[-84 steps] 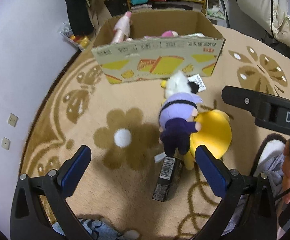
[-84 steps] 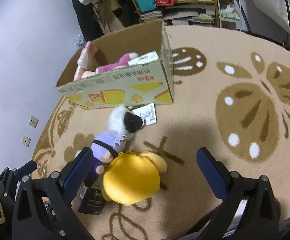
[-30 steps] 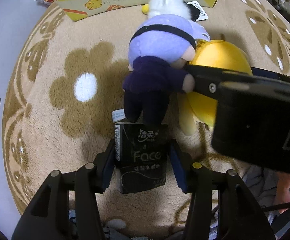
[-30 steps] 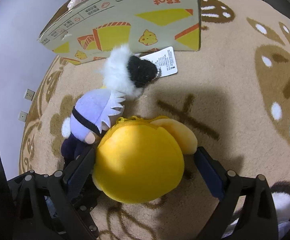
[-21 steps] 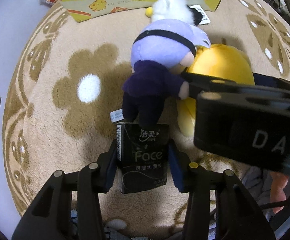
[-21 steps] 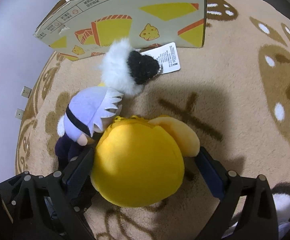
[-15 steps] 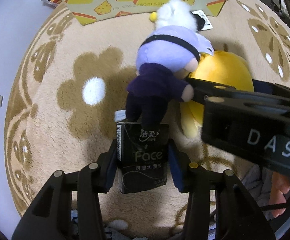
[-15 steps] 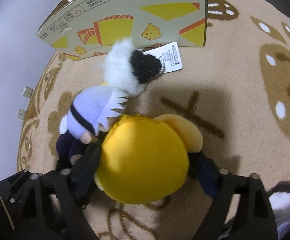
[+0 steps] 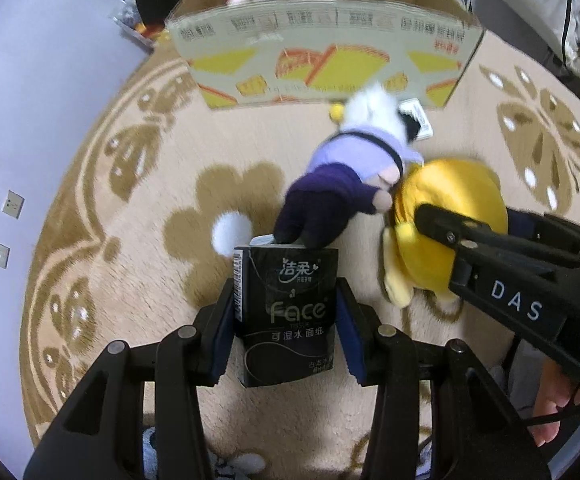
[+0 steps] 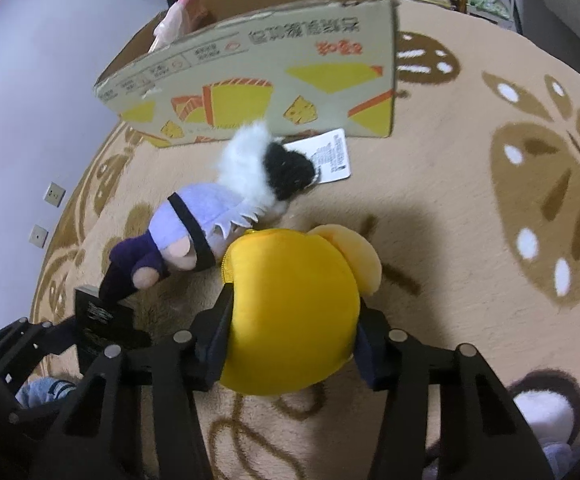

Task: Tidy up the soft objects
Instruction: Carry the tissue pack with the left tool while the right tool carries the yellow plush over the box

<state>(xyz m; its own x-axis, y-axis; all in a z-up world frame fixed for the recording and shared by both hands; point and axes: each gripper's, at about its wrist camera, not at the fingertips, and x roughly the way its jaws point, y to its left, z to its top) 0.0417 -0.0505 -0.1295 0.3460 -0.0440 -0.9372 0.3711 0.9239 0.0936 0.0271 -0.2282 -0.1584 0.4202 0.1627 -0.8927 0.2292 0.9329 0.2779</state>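
My left gripper (image 9: 285,320) is shut on a black tissue pack (image 9: 285,312) and holds it above the rug; the pack also shows in the right wrist view (image 10: 101,320). My right gripper (image 10: 290,332) is shut on a round yellow plush (image 10: 290,312), which also shows in the left wrist view (image 9: 446,216). A purple doll with white and black hair (image 10: 209,220) lies on the rug between them, its legs against the pack (image 9: 330,200). An open cardboard box (image 9: 322,56) stands beyond, with a pink plush (image 10: 173,24) inside.
A beige patterned rug (image 9: 129,200) covers the floor. A white wall (image 9: 29,100) with two sockets runs along the left. A paper tag (image 10: 328,158) lies by the box. Shelves and clutter stand behind the box. A fluffy slipper (image 10: 542,408) is at lower right.
Both grippers have risen and pulled back with their loads, so the box comes into view. My right gripper has closed tighter on the yellow plush. The doll has tilted.
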